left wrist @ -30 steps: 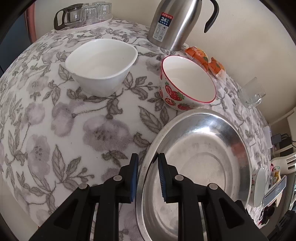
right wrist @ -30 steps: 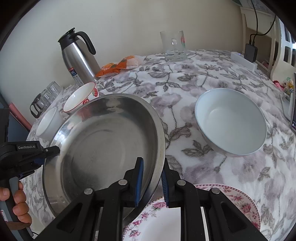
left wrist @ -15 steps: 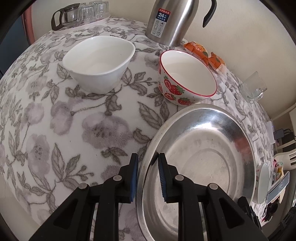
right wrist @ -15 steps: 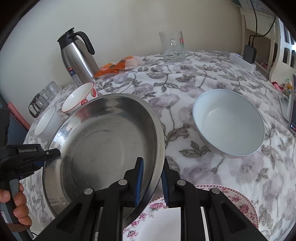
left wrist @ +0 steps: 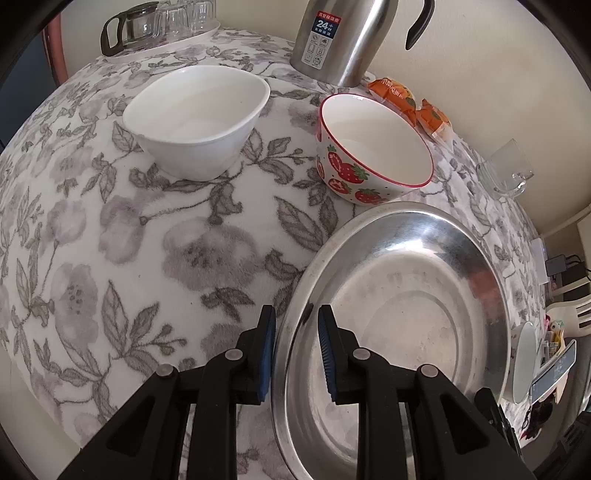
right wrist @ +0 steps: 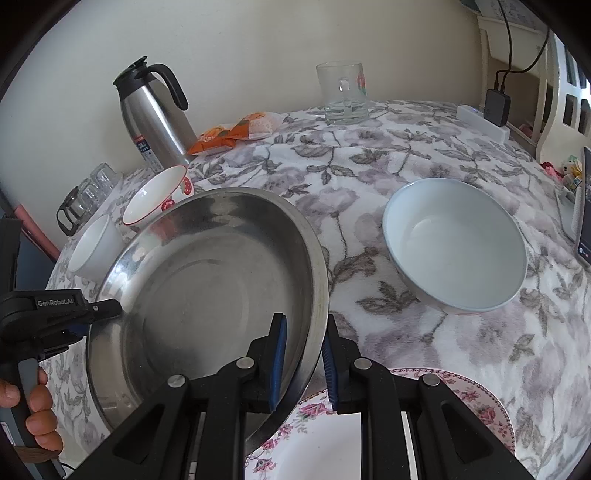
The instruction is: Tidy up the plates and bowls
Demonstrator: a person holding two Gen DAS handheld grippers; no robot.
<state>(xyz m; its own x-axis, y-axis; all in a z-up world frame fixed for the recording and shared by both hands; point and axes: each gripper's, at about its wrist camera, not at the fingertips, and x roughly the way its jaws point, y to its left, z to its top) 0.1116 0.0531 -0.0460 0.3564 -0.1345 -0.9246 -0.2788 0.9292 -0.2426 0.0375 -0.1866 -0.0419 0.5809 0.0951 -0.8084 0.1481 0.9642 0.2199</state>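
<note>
A large steel basin is held between both grippers above the floral tablecloth. My left gripper is shut on its left rim. My right gripper is shut on its right rim; the basin tilts over a pink floral plate below. A strawberry bowl and a white squarish bowl stand beyond the basin on the left. A pale blue bowl stands to the right. The left gripper's body shows in the right wrist view.
A steel thermos, orange snack packets, a glass mug and a tray of glassware stand along the back by the wall. A power strip and a phone lie at the right edge.
The basin, gripped on both rims, has shifted slightly toward me and to the right, away from the strawberry bowl. Both grips are unchanged.
</note>
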